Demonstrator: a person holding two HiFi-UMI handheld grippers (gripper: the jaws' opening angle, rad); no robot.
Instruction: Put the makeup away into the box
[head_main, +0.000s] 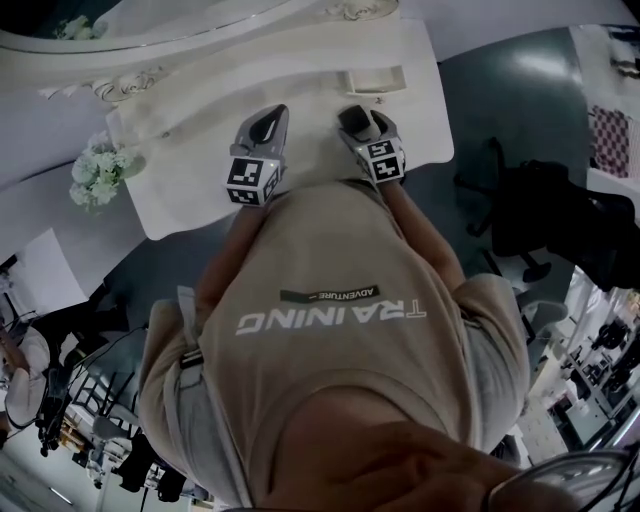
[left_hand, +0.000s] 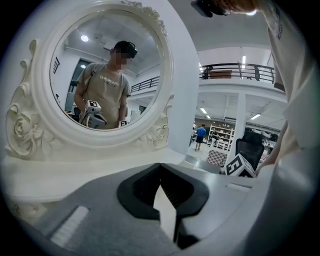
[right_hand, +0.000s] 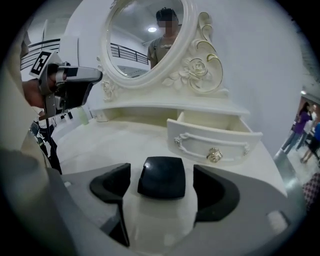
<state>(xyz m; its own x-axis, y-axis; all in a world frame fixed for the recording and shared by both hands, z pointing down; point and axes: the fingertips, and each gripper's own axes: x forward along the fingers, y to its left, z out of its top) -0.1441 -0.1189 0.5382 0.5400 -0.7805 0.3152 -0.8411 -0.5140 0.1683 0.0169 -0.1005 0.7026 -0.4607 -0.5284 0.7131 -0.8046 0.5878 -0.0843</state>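
Note:
A black square makeup compact (right_hand: 161, 177) lies flat on the white vanity table (right_hand: 115, 145). It sits between the jaws of my right gripper (right_hand: 161, 175), which stand open with a gap on each side of it. Just beyond it is the open white drawer (right_hand: 212, 137) with a gold knob. In the head view the right gripper (head_main: 362, 122) points at that drawer (head_main: 372, 82), and the compact is hidden under it. My left gripper (left_hand: 160, 167) is shut with nothing in it and points at the oval mirror (left_hand: 107, 70). It hangs to the left of the right gripper (head_main: 268, 128).
The ornate mirror frame (right_hand: 197, 65) and a low shelf rise behind the drawer. A few small items, one a pale green bottle (right_hand: 82, 116), stand at the table's back left. White flowers (head_main: 98, 175) sit off the table's left end. Office chairs (head_main: 520, 215) stand on the floor to the right.

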